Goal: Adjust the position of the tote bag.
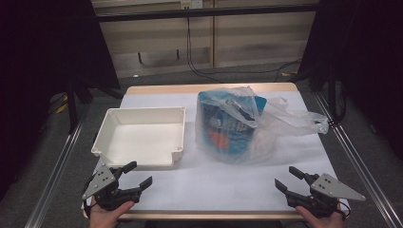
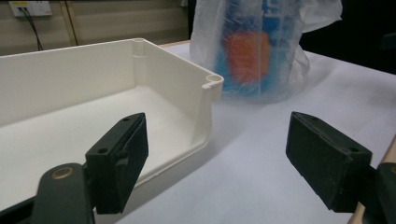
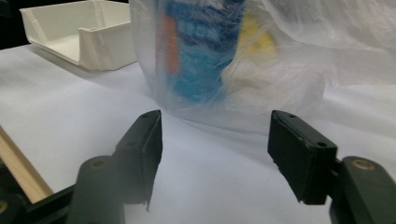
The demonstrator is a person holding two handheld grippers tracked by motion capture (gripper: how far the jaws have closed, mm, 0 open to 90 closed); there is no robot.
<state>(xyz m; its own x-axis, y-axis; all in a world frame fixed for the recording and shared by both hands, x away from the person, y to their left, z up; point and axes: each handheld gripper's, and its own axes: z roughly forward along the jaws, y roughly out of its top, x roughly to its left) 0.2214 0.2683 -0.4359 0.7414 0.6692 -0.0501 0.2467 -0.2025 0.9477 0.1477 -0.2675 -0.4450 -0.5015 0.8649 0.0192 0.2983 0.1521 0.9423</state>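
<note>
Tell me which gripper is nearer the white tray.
Left. The left gripper sits just in front of the white tray, at its near left corner, jaws open. The right gripper is across the table, in front of the plastic bag, farther from the tray.

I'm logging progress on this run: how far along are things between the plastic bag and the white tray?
Nothing looks done: the white tray is empty, and the blue package sits inside the plastic bag. In hand: nothing; the left hand-held gripper and right hand-held gripper are open at the table's near edge. Any unpacking remains.
</note>
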